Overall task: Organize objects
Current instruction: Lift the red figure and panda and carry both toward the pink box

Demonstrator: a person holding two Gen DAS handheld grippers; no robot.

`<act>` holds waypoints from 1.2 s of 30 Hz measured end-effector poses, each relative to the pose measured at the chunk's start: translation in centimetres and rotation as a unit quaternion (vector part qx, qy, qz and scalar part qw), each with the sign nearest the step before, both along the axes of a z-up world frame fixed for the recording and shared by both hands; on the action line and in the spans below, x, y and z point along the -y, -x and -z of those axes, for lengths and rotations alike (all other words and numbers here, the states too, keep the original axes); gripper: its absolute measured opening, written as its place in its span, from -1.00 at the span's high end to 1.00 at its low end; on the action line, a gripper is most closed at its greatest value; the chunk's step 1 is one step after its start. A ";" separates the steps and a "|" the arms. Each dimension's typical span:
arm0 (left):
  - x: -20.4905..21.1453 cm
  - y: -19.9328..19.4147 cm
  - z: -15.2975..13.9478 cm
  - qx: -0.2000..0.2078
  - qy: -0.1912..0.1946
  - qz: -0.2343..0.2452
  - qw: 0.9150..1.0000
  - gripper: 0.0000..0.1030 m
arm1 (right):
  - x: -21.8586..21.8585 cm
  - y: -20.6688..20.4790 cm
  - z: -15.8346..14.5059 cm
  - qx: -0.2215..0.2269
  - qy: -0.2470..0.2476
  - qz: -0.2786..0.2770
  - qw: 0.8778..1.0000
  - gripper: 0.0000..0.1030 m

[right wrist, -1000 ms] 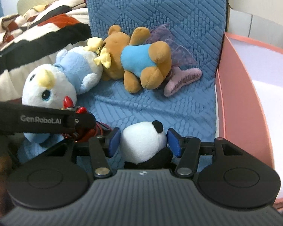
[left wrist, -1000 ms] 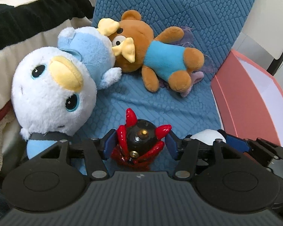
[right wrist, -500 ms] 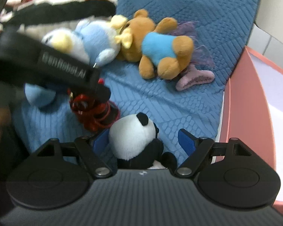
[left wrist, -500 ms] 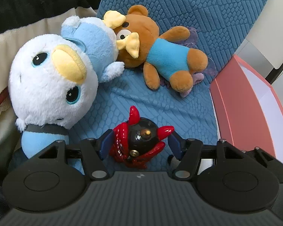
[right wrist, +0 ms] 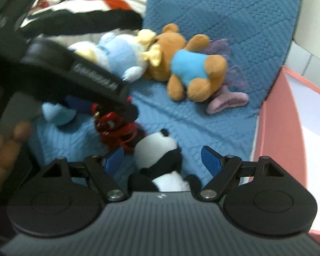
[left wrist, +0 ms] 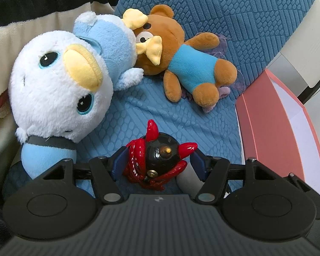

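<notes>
My left gripper (left wrist: 157,162) is shut on a red and black horned toy (left wrist: 160,157), low over the blue quilted mat (left wrist: 160,111). In the right wrist view that toy (right wrist: 115,128) shows blurred under the left gripper's black body (right wrist: 85,79). My right gripper (right wrist: 163,160) is open. A small panda plush (right wrist: 157,147) lies on the mat between its blue pads (right wrist: 211,160), closer to the left pad, with a clear gap at the right one.
A white and blue penguin plush (left wrist: 57,89) and a brown bear in a blue shirt (left wrist: 181,64) lie further back on the mat. A purple hair clip (right wrist: 226,102) lies beside the bear. A pink box (left wrist: 266,117) stands at the right. A striped blanket (right wrist: 91,6) lies at the left.
My right gripper's jaws have spread off the panda, which now lies loose between them. Both views have rolled a little. The left gripper still has the red and black toy.
</notes>
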State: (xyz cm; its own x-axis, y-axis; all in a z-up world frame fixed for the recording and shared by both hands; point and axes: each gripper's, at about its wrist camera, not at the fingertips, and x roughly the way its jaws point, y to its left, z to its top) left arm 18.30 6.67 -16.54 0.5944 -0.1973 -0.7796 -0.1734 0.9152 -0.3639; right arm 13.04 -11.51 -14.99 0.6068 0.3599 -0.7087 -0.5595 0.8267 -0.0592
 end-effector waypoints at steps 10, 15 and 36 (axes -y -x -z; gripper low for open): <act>0.4 -0.4 0.7 -0.020 -0.007 0.010 1.000 -0.37 | -2.3 -0.2 2.6 0.002 0.095 -0.047 0.994 -0.28; 0.9 -0.7 1.0 -0.025 -0.021 0.017 0.999 -0.37 | -1.5 -1.4 2.5 -0.032 0.068 -0.004 0.997 0.02; 1.2 1.5 -1.9 0.037 -0.035 0.004 0.999 -0.28 | 3.1 -0.6 -1.3 -0.101 -0.066 0.108 0.987 0.03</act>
State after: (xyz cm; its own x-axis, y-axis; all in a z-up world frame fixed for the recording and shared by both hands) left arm 16.78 5.45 -14.62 0.6490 -0.1476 -0.7463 -0.1420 0.9402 -0.3095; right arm 13.68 -14.65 -13.65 0.5313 0.3356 -0.7779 -0.3593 0.9208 0.1519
